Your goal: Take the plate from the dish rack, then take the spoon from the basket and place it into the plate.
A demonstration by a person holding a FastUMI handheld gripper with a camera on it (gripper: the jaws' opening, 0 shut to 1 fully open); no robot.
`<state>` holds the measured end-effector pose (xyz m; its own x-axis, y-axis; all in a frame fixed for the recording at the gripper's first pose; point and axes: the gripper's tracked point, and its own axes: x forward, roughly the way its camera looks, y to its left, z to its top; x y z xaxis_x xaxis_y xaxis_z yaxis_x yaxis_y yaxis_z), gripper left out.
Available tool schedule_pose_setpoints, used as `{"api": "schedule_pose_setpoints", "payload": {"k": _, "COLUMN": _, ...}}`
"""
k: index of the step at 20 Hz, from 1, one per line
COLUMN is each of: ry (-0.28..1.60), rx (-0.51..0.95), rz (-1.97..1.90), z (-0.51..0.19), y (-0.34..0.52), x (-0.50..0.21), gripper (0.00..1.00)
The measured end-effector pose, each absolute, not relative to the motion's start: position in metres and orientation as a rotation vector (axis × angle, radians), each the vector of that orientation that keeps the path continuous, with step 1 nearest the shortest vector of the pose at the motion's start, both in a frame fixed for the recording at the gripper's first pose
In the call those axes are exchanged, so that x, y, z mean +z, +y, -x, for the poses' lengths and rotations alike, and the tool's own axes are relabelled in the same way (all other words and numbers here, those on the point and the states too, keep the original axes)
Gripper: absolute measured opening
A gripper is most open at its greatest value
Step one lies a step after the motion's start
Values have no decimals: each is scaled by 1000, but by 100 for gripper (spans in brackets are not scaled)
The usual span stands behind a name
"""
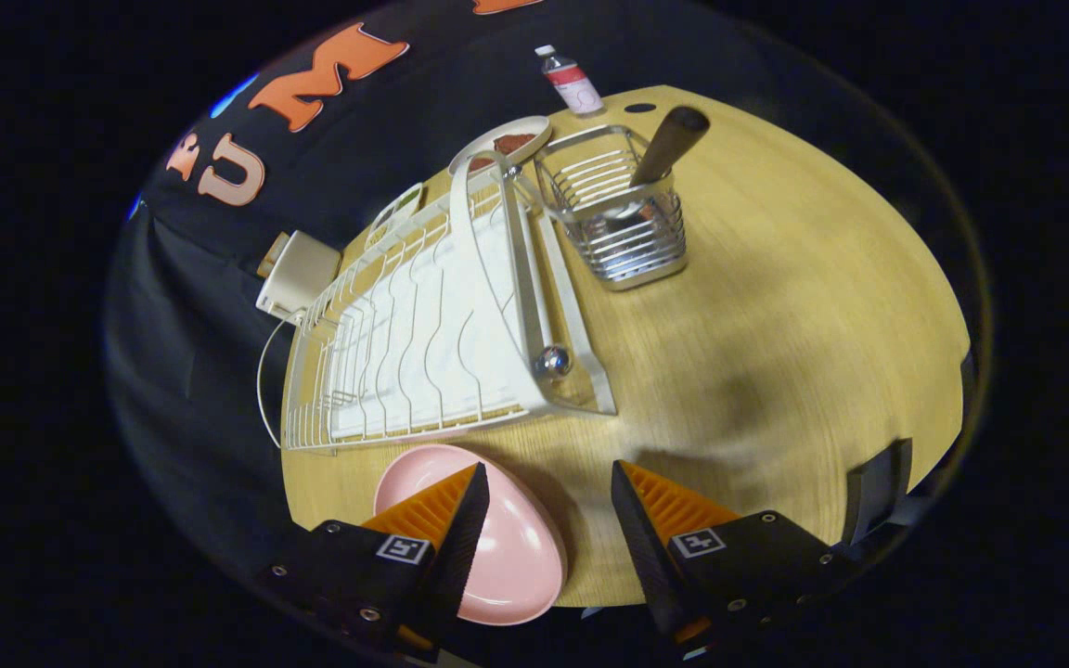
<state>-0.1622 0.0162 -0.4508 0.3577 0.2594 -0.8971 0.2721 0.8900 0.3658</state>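
The white box (298,271) with its cable sits at about ten o'clock from the fingers, off the far corner of the dish rack (432,325), which stretches away toward eleven and twelve o'clock on the wooden table (776,334). The rack's slots look bare, and a cream plate (502,144) with something reddish on it lies past its far end. The pink plate (497,538) lies flat on the table close in, at about eleven o'clock from the gripper (548,520), just this side of the rack's near rail, with the left finger (442,520) passing over it; whether that finger touches the plate I cannot tell. Judging from how it lies, the plate is already out of the rack and set where a spoon can be dropped into it. The gripper's fingers are spread wide with nothing between them but bare table, which suits a tool free to go for the next thing. At about one o'clock, well beyond the fingers and just beside the rack's far right corner, the wire basket (623,223) stands upright with the spoon (669,148) leaning in it, its brown handle sticking up and out, easy to pinch from above. A small bottle (572,82) stands farther off, near twelve o'clock.
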Motion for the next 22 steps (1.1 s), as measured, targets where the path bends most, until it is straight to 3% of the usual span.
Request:
{"api": "schedule_pose_setpoints", "payload": {"k": 5, "ry": 1039, "rx": -87, "rz": -416, "z": 127, "y": -29, "x": -426, "gripper": 97}}
{"api": "schedule_pose_setpoints", "payload": {"k": 12, "ry": 807, "rx": -122, "rz": -308, "z": 74, "y": -63, "x": -408, "gripper": 97}}
{"api": "schedule_pose_setpoints", "payload": {"k": 16, "ry": 792, "rx": -101, "rz": -236, "z": 60, "y": -69, "x": -419, "gripper": 84}}
{"api": "schedule_pose_setpoints", "payload": {"k": 22, "ry": 744, "rx": -90, "rz": -66, "z": 41, "y": -72, "x": -423, "gripper": 43}}
